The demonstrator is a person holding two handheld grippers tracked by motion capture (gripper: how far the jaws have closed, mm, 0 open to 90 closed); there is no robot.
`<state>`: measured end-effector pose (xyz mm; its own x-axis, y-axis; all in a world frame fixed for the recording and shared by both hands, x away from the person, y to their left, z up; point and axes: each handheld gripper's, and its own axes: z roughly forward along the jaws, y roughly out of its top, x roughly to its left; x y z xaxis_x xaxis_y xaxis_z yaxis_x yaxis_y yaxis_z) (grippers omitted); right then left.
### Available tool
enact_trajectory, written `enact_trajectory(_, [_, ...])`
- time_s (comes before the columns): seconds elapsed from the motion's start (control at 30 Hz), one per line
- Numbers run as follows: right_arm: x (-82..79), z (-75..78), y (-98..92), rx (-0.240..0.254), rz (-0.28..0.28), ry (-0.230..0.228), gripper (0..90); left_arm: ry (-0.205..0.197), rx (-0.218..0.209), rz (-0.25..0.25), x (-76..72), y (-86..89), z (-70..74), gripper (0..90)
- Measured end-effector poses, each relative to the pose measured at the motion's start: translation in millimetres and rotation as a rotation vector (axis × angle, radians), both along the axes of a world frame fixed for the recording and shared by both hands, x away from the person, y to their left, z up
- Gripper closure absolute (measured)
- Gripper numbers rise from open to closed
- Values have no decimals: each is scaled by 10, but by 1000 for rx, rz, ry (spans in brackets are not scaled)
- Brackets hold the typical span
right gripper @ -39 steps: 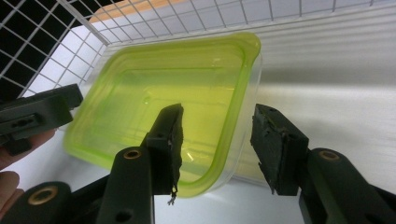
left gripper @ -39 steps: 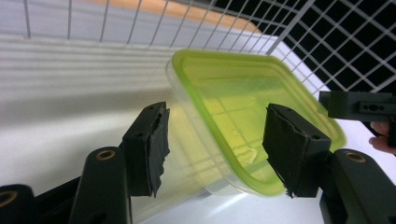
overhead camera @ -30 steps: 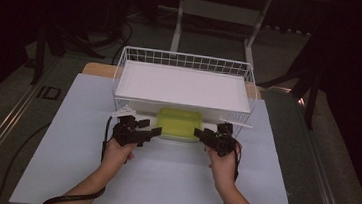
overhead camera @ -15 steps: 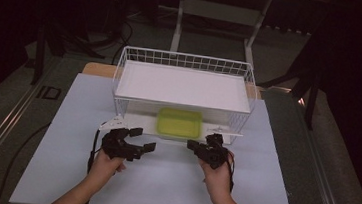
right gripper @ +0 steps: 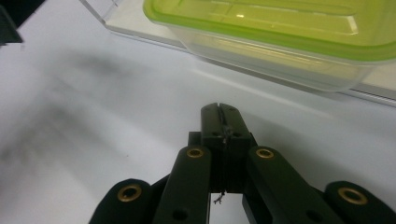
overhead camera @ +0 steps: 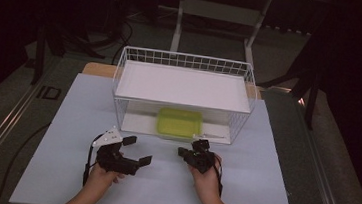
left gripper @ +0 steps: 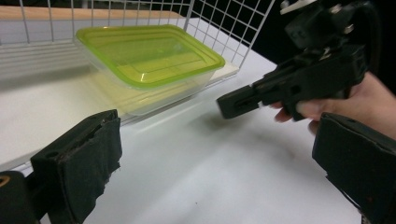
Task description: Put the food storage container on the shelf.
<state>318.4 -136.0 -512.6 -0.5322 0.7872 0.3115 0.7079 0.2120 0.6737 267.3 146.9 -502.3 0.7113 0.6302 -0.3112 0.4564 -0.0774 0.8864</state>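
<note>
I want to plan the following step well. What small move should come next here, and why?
Probably ease both hands clear: the green-lidded box sits under the wire rack's shelf, untouched; the left gripper is open, the right gripper shut and empty.

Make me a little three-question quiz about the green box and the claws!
1. True or false: the left claw is wide open.
2. What is the right claw holding? A) the box B) a cup C) nothing
3. Fill in: the box with the green lid sits on the bottom level of the white wire ____.

Key: 1 true; 2 C, it is shut and empty; 3 basket.
</note>
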Motion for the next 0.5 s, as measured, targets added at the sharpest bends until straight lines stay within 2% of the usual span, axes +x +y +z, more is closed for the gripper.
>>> enact_trajectory(0.03, [16,-17,25,-4,-1,-2,900,0,0,0,0,0,0,24])
enact_trajectory(0.07, [38,-35,51,-9,-3,-5,900,-25,-1,10,-7,16,15,24])
enact_trajectory(0.17, [89,-57,95,-13,-6,-20,900,-56,2,31,-17,37,43,24])
enact_trajectory(0.3, [150,-70,121,-7,-22,-15,900,-52,14,20,-7,37,21,24])
enact_trajectory(0.5, [295,-94,159,-7,-50,-35,899,-49,29,10,1,11,-18,25])
